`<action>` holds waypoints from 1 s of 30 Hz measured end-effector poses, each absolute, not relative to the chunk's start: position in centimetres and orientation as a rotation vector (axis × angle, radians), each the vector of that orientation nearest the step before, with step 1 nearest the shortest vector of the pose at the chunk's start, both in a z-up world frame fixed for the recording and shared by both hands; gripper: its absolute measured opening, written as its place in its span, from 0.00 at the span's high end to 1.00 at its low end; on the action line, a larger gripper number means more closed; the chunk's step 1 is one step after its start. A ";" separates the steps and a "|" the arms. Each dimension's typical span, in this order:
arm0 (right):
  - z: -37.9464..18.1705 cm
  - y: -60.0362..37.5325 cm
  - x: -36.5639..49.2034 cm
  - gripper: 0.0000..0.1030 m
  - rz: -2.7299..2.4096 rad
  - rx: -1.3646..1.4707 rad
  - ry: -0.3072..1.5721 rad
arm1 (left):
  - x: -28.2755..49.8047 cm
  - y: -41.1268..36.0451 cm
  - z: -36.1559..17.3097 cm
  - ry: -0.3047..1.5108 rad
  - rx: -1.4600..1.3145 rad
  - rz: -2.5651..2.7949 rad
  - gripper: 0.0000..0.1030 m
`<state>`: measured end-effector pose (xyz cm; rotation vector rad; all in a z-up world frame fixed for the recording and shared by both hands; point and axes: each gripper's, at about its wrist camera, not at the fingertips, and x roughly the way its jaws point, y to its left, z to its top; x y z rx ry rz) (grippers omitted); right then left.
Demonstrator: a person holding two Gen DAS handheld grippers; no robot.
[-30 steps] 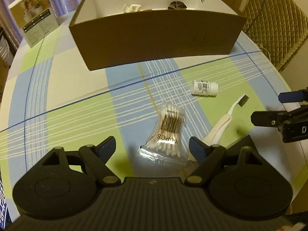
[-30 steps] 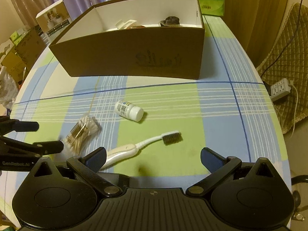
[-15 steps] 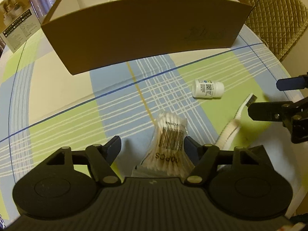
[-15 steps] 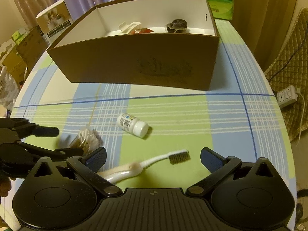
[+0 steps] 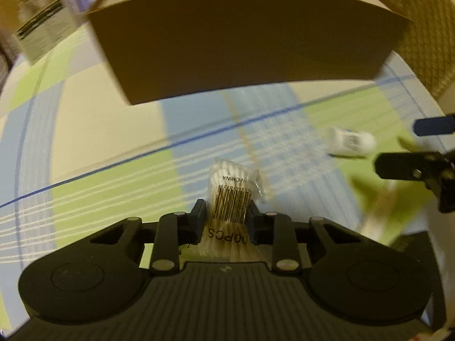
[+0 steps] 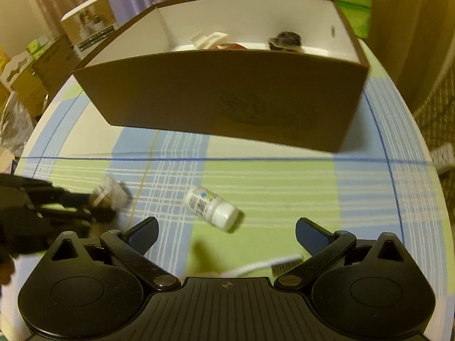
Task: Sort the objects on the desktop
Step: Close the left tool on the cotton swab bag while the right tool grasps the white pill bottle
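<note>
Before the brown box [image 5: 250,42], my left gripper [image 5: 227,221] pinches the soft, light cotton-swab bag [image 5: 231,196] mid-pack; my right gripper [image 6: 226,234] gapes.

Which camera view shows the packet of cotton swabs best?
The left wrist view: the cotton swab packet sits centred and sharp between the left gripper fingers, barcode readable. The right wrist view shows it only as a blurred patch at left.
</note>
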<state>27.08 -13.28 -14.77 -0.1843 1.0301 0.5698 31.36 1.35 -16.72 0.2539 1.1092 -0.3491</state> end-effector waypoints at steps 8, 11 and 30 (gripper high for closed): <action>-16.2 -11.3 28.3 0.27 0.648 -0.268 0.996 | 32.5 5.7 -16.6 1.125 0.184 -0.257 0.77; -16.9 -10.7 28.7 0.39 0.671 -0.296 1.009 | 32.3 6.3 -16.7 1.129 0.171 -0.250 0.77; -16.9 -10.5 27.0 0.76 0.682 -0.280 1.066 | 31.0 5.3 -16.5 1.131 0.179 -0.295 0.80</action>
